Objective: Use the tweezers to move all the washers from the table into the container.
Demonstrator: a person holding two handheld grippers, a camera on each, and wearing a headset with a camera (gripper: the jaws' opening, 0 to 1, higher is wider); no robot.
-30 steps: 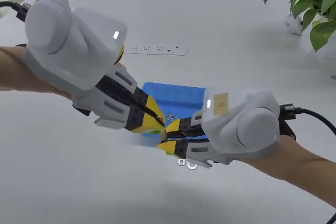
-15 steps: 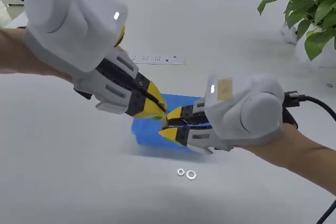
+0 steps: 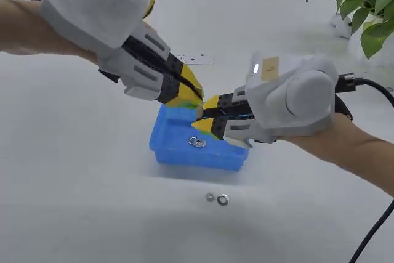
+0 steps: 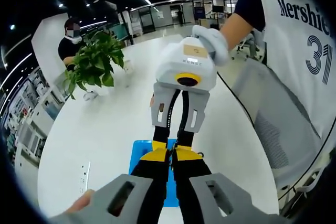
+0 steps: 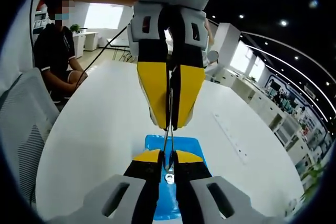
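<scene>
Washers: two (image 3: 217,199) on table (image 3: 86,207), lower centre of head view; more (image 3: 197,142) already in blue container (image 3: 178,153), mid-frame.
Tweezers: thin steel pair (image 5: 168,124), centre of right gripper view, running betw. both sets of jaws.
Left gripper (image 3: 196,98): pinched on tweezers' upper end.
Right gripper (image 3: 204,118): squeezed on lower end, nose to nose w/ left.
Do it well: hold squeeze steady, tips low over container before easing off; can't tell if they carry a washer.
Vs 0.5 s ago: grippers now over container's far rim, no longer covering it; table pair unmoved.

Table (image 3: 74,201): blue container (image 3: 197,157), 2 washers (image 3: 223,199)
</scene>
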